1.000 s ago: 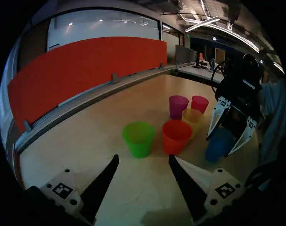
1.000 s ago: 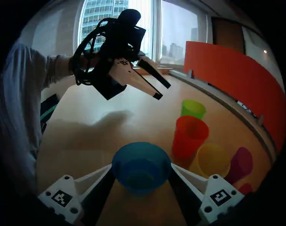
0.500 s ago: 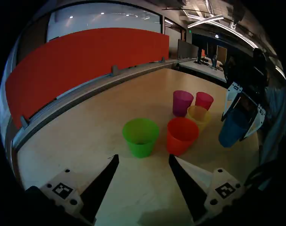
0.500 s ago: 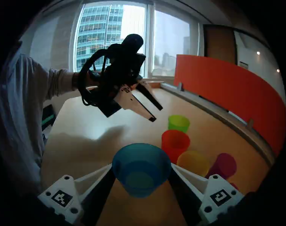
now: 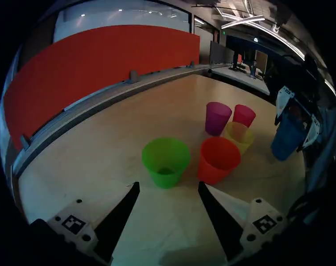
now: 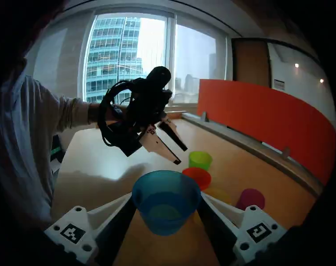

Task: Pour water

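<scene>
— Where is the blue cup?
— The right tool (image 6: 166, 197) pinches the blue cup (image 6: 166, 208) between both fingers, upright and lifted clear of the desk (image 5: 101, 142). Whether there is water in it cannot be told through the tinted plastic.
— And the other tool?
— The left tool (image 5: 168, 184) has its fingers spread with nothing between them. It hangs over the desk just short of the green cup (image 5: 166, 162). In the right gripper view a person's grey sleeve (image 6: 30, 133) leads to it.
— What else stands there?
— An orange cup (image 5: 217, 159) is just beside the green one. Behind it are a yellow cup (image 5: 240, 135), a purple cup (image 5: 217, 117) and a pink cup (image 5: 244, 115), all upright in a tight cluster. In the left gripper view the blue cup hangs to the right of the yellow one, apart from it.
— Any writing?
— The tools carry black-and-white square tags (image 6: 72, 232), which are patterns rather than letters. A small sign (image 6: 279, 84) on the wall above the orange partition (image 6: 265, 115) is too small to read.
</scene>
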